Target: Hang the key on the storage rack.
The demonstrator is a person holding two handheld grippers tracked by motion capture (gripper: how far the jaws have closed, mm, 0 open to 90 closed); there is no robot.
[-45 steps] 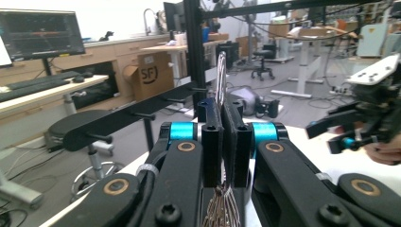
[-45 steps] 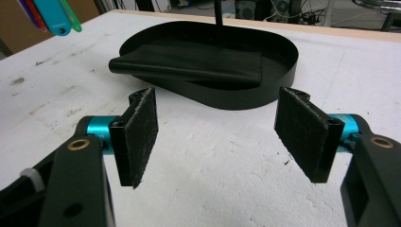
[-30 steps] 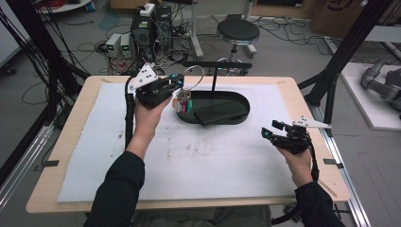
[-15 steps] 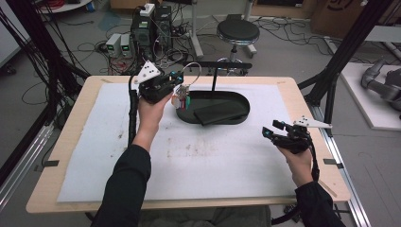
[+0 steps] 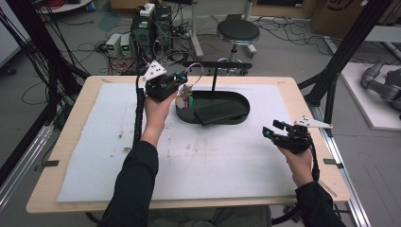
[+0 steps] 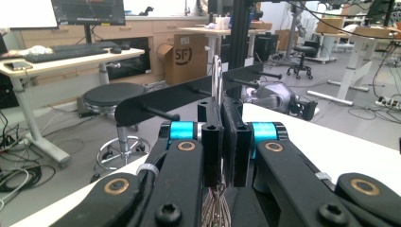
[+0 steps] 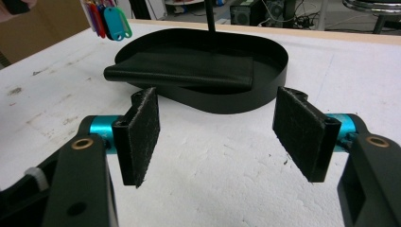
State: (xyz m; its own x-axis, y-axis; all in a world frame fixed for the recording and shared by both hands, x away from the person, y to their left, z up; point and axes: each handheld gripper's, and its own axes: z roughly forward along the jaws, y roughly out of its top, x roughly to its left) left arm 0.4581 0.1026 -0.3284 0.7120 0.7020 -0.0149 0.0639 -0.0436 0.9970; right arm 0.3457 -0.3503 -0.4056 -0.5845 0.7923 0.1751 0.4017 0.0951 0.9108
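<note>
My left gripper (image 5: 182, 81) is shut on the metal ring (image 6: 217, 75) of a key bunch. Its keys and coloured tags (image 5: 185, 98) hang over the left end of a black oval tray (image 5: 246, 101). In the left gripper view the jaws (image 6: 221, 106) pinch the ring just in front of the crossbar (image 6: 161, 97) of a black stand with pegs. The stand (image 5: 215, 75) rises from the tray's back edge. A flat black wallet (image 5: 221, 112) lies in the tray. My right gripper (image 5: 274, 131) rests near the table's right edge, open and with nothing between its pads (image 7: 142, 135).
A white mat (image 5: 198, 161) covers the wooden table (image 5: 307, 99). In the right gripper view the tray (image 7: 227, 101) with the wallet (image 7: 184, 71) lies straight ahead, and the key tags (image 7: 106, 21) hang at top left. A stool (image 5: 238, 32), cables and electronics stand on the floor behind.
My left gripper has shifted slightly right and down toward the stand, carrying the key bunch. The right gripper has stayed still.
</note>
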